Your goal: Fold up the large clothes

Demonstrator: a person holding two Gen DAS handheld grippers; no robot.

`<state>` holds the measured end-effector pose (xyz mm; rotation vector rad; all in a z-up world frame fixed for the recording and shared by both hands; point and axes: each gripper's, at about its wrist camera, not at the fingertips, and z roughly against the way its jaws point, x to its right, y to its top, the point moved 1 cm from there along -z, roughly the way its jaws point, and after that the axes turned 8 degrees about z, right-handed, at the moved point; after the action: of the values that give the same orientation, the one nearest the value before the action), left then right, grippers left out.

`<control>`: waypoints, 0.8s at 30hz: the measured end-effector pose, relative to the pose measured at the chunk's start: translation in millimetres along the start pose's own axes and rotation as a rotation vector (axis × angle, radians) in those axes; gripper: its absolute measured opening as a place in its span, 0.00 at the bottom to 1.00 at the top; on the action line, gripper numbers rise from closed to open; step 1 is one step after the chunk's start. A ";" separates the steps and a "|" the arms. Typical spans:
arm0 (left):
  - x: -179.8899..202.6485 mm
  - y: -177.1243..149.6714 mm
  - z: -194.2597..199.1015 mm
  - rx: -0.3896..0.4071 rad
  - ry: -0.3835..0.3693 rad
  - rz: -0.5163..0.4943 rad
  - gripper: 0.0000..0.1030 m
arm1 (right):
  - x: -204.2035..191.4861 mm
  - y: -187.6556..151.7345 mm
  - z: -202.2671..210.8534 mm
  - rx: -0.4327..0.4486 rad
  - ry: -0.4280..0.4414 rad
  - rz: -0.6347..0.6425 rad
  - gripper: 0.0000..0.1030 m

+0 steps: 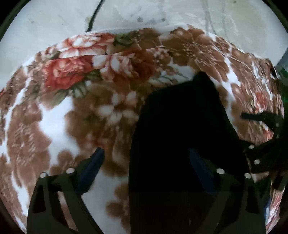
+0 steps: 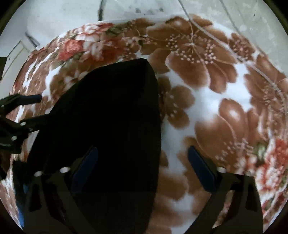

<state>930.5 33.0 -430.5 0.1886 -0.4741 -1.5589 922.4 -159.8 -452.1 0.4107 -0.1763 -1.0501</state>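
A black garment (image 1: 180, 126) lies flat on a floral cloth (image 1: 59, 117) in brown, white and red. In the left wrist view it runs up between the fingers, nearer the right one. My left gripper (image 1: 146, 156) is open above its left edge. In the right wrist view the garment (image 2: 108, 117) fills the left half and lies under the left finger. My right gripper (image 2: 142, 154) is open above its right edge. Each gripper shows at the edge of the other's view: the right one (image 1: 259, 117), the left one (image 2: 27, 99).
The floral cloth (image 2: 216, 100) covers the whole work surface. Beyond its far edge is a pale grey floor (image 1: 54, 18) with a dark cable (image 1: 93, 16). A thin clear line (image 2: 216, 37) runs across the cloth at the right.
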 end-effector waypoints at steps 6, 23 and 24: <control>7.9 16.5 -49.0 -0.109 -0.039 0.017 0.39 | -3.1 2.9 -34.0 -0.068 0.024 0.025 0.35; 32.0 -38.9 148.8 0.146 -0.262 0.078 0.04 | -63.0 -28.2 151.5 0.229 0.021 0.141 0.07; 34.4 -53.8 167.0 0.164 -0.279 0.075 0.04 | -72.0 -38.9 167.2 0.247 0.009 0.174 0.08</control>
<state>811.8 28.0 -296.8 0.0773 -0.8206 -1.4792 799.8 -154.8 -312.0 0.6119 -0.3303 -0.8573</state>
